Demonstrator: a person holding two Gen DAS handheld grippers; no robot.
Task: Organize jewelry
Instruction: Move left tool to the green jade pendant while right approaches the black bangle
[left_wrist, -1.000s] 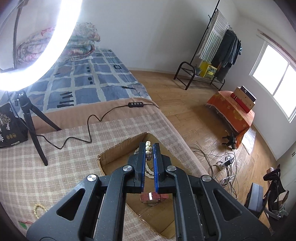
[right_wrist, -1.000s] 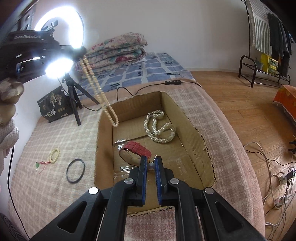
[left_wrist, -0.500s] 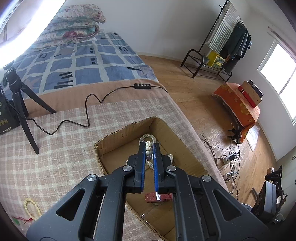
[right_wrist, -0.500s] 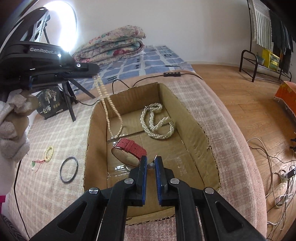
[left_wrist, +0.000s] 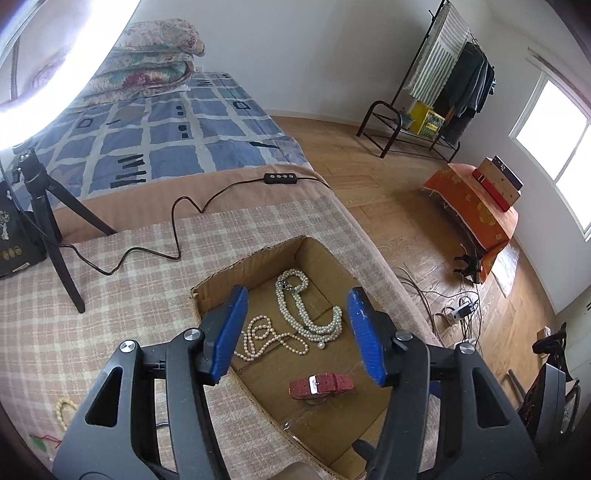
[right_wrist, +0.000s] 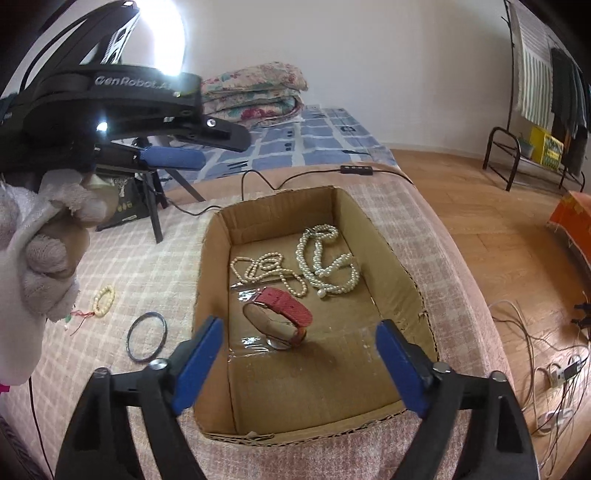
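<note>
Two necklaces (right_wrist: 295, 266) and a watch (right_wrist: 280, 317) lie in the box (right_wrist: 399, 266), both grippers are opening with nothing between their jaws, and a bracelet (right_wrist: 104, 300) and ring (right_wrist: 146, 335) wait on the bed.

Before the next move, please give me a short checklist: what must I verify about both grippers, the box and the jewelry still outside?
1. Left gripper holds nothing, jaws opening: ok.
2. Right gripper holds nothing, jaws opening: ok.
3. Thin cream bead necklace lies inside brown cardboard box: ok.
4. Red-strap watch inside box: ok.
5. Dark ring bangle boxed: not ok, on checked cloth.
6. Cream bead bracelet boxed: not ok.
</note>
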